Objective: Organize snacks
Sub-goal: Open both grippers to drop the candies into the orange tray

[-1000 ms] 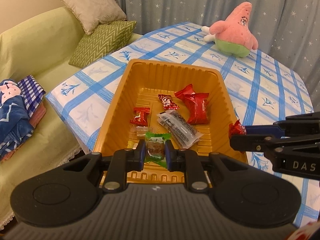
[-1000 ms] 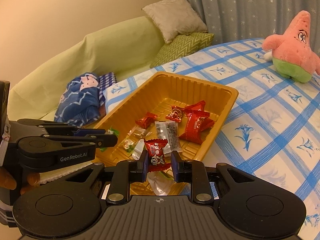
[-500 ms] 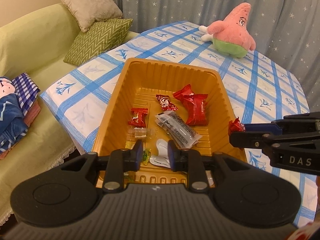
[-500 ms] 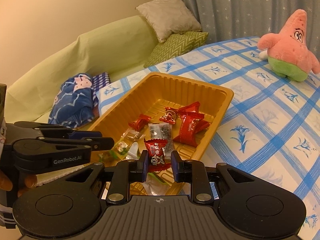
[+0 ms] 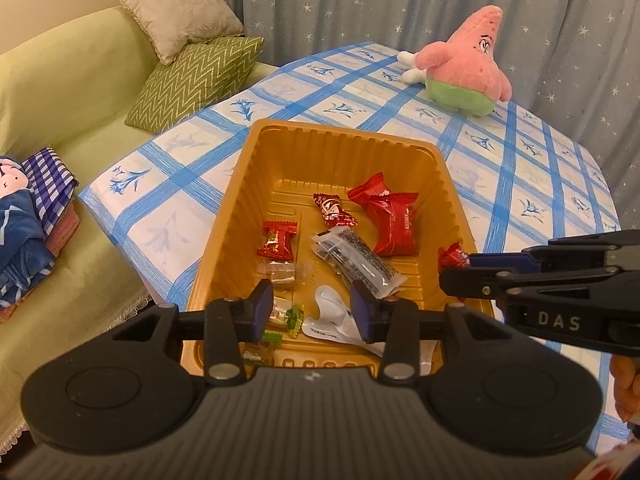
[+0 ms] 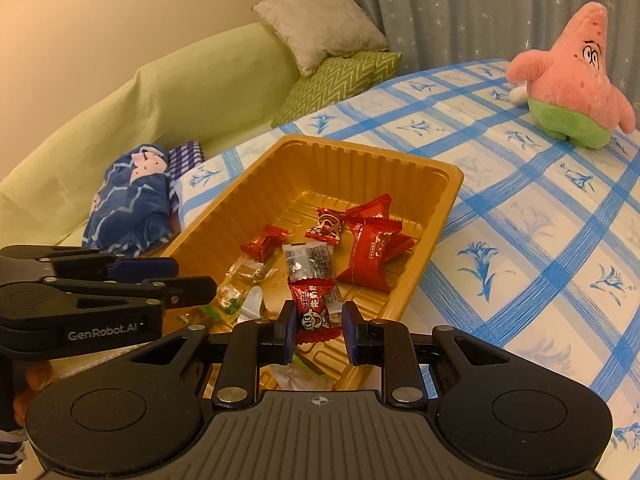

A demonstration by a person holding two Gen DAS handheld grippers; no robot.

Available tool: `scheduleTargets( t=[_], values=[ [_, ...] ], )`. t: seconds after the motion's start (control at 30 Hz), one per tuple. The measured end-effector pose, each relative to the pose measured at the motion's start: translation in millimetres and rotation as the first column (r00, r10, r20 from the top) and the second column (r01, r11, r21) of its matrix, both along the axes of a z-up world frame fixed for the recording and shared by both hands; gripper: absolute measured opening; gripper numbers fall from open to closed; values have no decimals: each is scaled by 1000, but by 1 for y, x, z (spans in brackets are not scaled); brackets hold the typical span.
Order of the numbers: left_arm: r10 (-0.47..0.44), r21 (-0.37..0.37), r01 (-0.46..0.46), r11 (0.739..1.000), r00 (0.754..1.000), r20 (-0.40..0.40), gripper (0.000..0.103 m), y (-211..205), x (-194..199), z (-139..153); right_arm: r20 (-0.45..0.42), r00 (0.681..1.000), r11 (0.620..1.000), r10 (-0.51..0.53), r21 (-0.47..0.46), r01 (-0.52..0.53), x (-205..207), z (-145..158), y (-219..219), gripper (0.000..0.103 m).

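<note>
An orange plastic tray [image 5: 224, 216] sits on the blue-checked tablecloth and holds several wrapped snacks. Among them are red packets [image 5: 394, 220], a dark clear packet [image 5: 356, 262] and a small red sweet [image 5: 278, 240]. My left gripper [image 5: 312, 312] hangs over the tray's near end with its jaws opening and nothing pressed between the pads. A green-wrapped snack [image 5: 294, 314] and a white packet [image 5: 332, 316] lie in the tray beneath it. My right gripper [image 6: 316, 332] is shut on a red wrapped candy [image 6: 314, 312] above the tray's near right corner. It also shows in the left wrist view, where the candy [image 5: 452, 256] pokes out at its tips.
A pink star plush toy [image 5: 464, 76] stands at the table's far side. To the left, past the table edge, a green sofa [image 5: 60, 92] carries two cushions [image 5: 200, 76] and a folded blue blanket [image 6: 128, 200]. A starred grey curtain [image 5: 360, 0] hangs behind the table.
The left gripper's jaws spread apart, and the green-wrapped snack they held dropped into the tray's near end. The right gripper has kept its hold on the red candy and stayed about where it was.
</note>
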State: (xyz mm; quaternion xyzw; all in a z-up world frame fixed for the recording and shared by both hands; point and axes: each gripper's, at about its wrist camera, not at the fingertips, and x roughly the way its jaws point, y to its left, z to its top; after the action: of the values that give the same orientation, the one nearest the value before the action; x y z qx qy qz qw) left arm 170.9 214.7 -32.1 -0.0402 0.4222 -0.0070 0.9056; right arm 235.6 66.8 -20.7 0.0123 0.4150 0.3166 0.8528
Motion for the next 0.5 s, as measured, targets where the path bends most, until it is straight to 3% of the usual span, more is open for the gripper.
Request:
scheduleTargets(
  t=[0.23, 0.37, 0.5],
  values=[
    [1, -4, -1, 1000, 1000, -4, 46, 2, 1, 0, -15, 999, 999, -42, 22, 43, 9, -4, 1, 27],
    [2, -4, -2, 1000, 1000, -4, 51, 5, -1, 1, -7, 997, 997, -75, 33, 75, 9, -2, -2, 60],
    [14, -3, -14, 1000, 1000, -6, 57, 6, -7, 3, 3, 997, 996, -82, 38, 82, 4, 4, -6, 64]
  ],
)
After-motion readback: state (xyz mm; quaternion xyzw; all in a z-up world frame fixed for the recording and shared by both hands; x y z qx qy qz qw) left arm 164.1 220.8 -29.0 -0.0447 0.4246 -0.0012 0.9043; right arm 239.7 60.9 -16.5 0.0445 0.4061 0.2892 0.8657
